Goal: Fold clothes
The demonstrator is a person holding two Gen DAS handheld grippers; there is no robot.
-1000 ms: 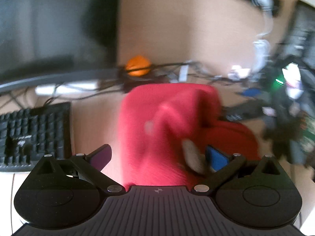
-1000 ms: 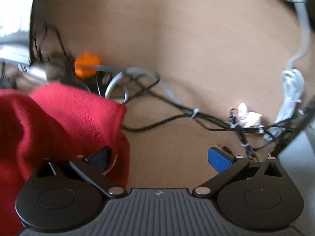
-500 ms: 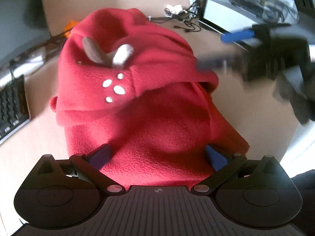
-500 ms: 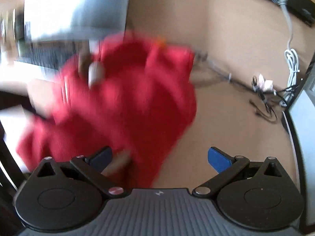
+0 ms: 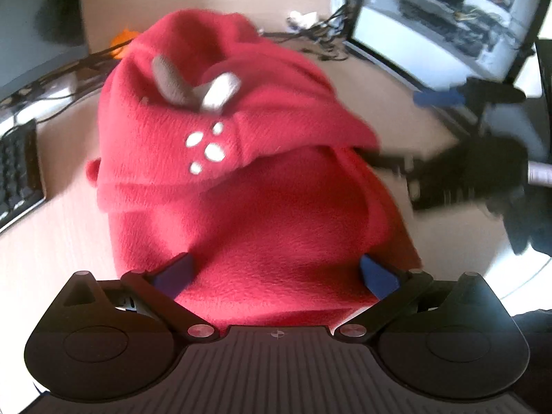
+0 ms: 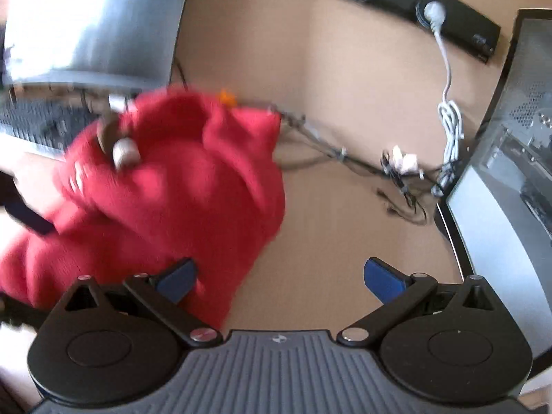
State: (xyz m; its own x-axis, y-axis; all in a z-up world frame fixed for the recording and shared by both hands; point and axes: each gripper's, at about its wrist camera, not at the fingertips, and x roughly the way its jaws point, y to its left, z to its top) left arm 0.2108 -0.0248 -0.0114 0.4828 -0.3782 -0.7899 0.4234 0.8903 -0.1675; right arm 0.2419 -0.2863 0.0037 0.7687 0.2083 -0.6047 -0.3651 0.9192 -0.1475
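Note:
A red fleece garment [image 5: 241, 179] with grey ear-like tabs and white dots lies bunched on the tan desk [image 5: 55, 241]. My left gripper [image 5: 276, 272] hovers over its near edge, fingers wide apart, holding nothing. My right gripper [image 6: 279, 276] is open and empty; its left finger [image 6: 177, 277] is over the garment's right edge [image 6: 193, 200]. In the left wrist view the right gripper [image 5: 448, 131] shows blurred at the garment's right side.
A keyboard [image 5: 17, 172] lies at the left, a monitor [image 5: 34, 17] behind it. A laptop or screen [image 5: 441, 24] stands at the right. Tangled cables [image 6: 396, 179], a white cord [image 6: 448, 117] and an orange object [image 5: 120, 41] lie along the desk's back.
Both grippers have drawn back from the garment; it now lies bunched on the desk and nothing holds it. The right gripper moved to the garment's right side.

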